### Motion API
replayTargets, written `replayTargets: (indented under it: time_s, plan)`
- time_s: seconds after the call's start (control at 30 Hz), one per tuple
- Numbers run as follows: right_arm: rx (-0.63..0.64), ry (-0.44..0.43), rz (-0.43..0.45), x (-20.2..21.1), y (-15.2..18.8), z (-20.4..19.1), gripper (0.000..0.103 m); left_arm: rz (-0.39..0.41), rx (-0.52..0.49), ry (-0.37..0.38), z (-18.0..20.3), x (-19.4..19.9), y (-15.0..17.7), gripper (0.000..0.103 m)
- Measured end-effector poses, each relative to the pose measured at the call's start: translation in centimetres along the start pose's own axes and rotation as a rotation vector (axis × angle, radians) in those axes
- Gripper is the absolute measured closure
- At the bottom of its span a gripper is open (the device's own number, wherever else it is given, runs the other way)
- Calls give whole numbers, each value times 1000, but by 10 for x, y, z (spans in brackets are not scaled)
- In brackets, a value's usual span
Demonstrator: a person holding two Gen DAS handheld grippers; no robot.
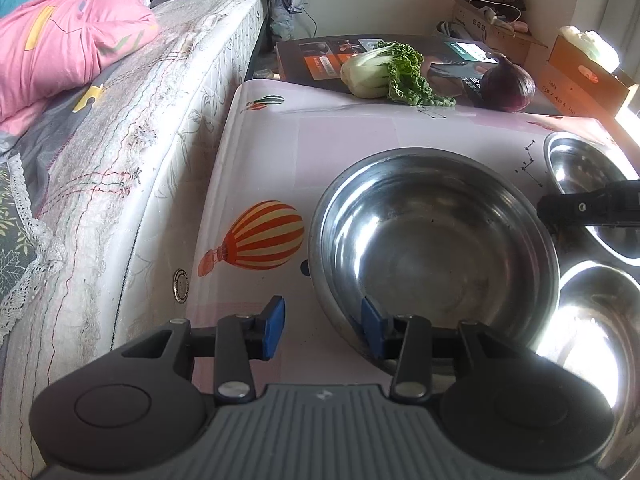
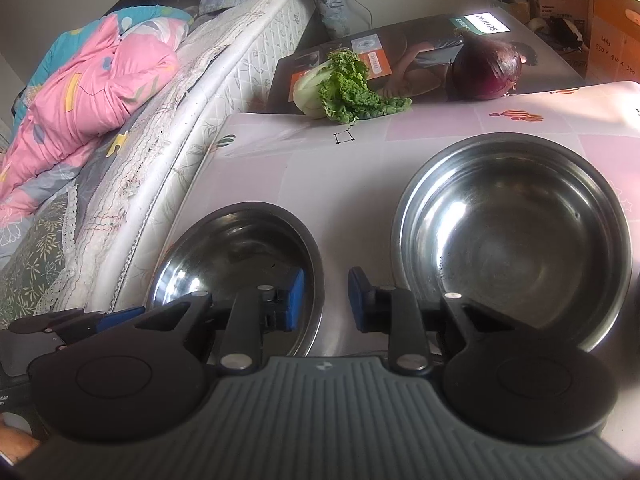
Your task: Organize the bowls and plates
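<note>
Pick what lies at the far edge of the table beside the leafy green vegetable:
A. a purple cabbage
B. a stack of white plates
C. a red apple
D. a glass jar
A: a round purple cabbage sits at the far edge, to the right of the leafy green vegetable, both partly on a printed box.

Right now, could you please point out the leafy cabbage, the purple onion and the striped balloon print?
leafy cabbage [image 1: 384, 70], left wrist view, pale stalk.
purple onion [image 2: 490, 70], right wrist view, middle of skin.
striped balloon print [image 1: 264, 235], left wrist view, balloon centre.
</note>
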State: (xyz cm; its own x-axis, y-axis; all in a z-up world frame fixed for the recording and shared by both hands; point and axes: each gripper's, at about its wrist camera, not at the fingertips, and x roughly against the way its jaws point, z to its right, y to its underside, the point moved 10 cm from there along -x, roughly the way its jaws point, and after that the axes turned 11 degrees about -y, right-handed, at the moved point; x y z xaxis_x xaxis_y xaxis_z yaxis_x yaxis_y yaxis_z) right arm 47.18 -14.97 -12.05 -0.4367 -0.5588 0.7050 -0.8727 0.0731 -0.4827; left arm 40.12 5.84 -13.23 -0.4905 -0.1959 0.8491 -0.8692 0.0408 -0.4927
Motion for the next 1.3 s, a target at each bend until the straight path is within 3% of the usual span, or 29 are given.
replayTargets:
  time_s: [0.27, 0.47, 1.3]
  plan:
    - [-5, -10, -65, -23, 9, -9, 86, -46, 36, 56, 1, -1, 6, 56]
    - [-36, -38, -73, -28, 9, -7, 92, -45, 29, 62, 7, -4, 5, 75]
    - [1, -39, -61, -19, 9, -13, 92, 1, 13, 30, 9, 8, 1, 75]
